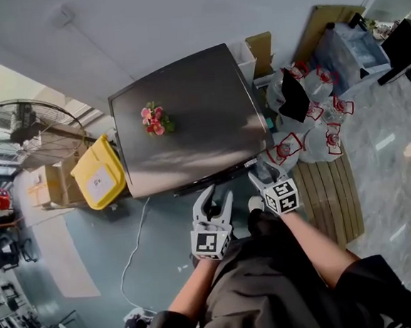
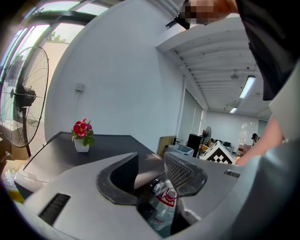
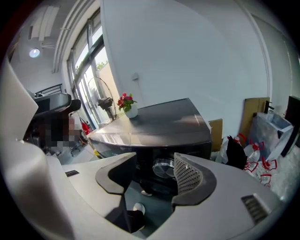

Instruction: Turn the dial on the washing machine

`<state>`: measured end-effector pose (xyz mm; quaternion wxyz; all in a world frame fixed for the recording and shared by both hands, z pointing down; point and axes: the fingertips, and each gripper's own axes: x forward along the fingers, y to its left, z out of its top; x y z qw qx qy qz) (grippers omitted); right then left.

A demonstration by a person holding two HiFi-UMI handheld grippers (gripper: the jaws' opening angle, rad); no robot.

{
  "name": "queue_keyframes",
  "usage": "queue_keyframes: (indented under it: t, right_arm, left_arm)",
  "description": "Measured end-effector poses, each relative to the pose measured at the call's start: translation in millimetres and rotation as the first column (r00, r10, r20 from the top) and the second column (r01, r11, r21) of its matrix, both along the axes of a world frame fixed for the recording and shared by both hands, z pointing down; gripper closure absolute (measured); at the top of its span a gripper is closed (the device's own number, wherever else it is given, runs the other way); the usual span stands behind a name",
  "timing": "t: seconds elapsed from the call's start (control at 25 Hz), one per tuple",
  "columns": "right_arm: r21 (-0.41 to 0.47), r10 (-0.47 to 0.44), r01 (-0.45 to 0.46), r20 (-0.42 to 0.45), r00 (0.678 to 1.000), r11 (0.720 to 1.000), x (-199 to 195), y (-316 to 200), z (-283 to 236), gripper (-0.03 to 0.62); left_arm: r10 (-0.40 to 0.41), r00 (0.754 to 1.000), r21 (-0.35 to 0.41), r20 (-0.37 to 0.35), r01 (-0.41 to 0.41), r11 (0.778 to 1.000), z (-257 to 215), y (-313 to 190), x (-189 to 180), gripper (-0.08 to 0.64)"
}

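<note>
The washing machine [image 1: 187, 118] has a dark grey top with a small pot of pink flowers [image 1: 155, 121] on it. Its front edge faces me, and from the head view the panel is mostly hidden. In the right gripper view the round silver dial [image 3: 164, 167] shows on the dark front, some way beyond the open jaws of my right gripper [image 3: 154, 171]. My right gripper [image 1: 262, 170] hangs just before the machine's front right corner. My left gripper [image 1: 216, 192] is open and holds nothing, a little short of the front edge. The machine's top [image 2: 108, 145] lies ahead of it.
A yellow bin [image 1: 99, 172] and a standing fan [image 1: 24, 133] are left of the machine. Bagged water bottles [image 1: 308, 115] lie to the right beside a wooden pallet [image 1: 333, 191]. A white cable [image 1: 137, 237] runs over the floor.
</note>
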<state>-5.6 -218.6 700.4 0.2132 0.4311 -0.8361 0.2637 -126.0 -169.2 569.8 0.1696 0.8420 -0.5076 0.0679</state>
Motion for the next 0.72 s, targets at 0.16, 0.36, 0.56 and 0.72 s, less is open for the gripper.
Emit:
queue_keyframes:
  t: [0.16, 0.36, 0.56, 0.72]
  right_arm:
    - [-0.014, -0.018, 0.018, -0.01, 1.0, 1.0, -4.0, -3.6, 17.2, 0.373]
    - [-0.05, -0.016, 0.015, -0.03, 0.999, 0.999, -7.4, -4.1, 43.4, 0.371]
    - [-0.054, 0.017, -0.02, -0.055, 0.998, 0.998, -8.1, -9.7, 56.4, 0.365]
    - [-0.042, 0.043, -0.047, -0.083, 0.996, 0.998, -6.9, -14.2, 63.7, 0.362]
  left_arm:
    - [-0.021, 1.0, -0.005, 0.002, 0.021, 1.0, 7.0, -3.6, 2.4, 0.408]
    - [-0.055, 0.998, -0.021, 0.015, 0.055, 0.998, 15.0, -9.2, -1.1, 0.408]
    - [-0.06, 0.998, -0.017, 0.018, 0.061, 0.998, 15.2, -13.1, -1.0, 0.408]
    - [-0.064, 0.998, -0.022, 0.016, 0.064, 0.998, 14.6, -14.5, -0.5, 0.408]
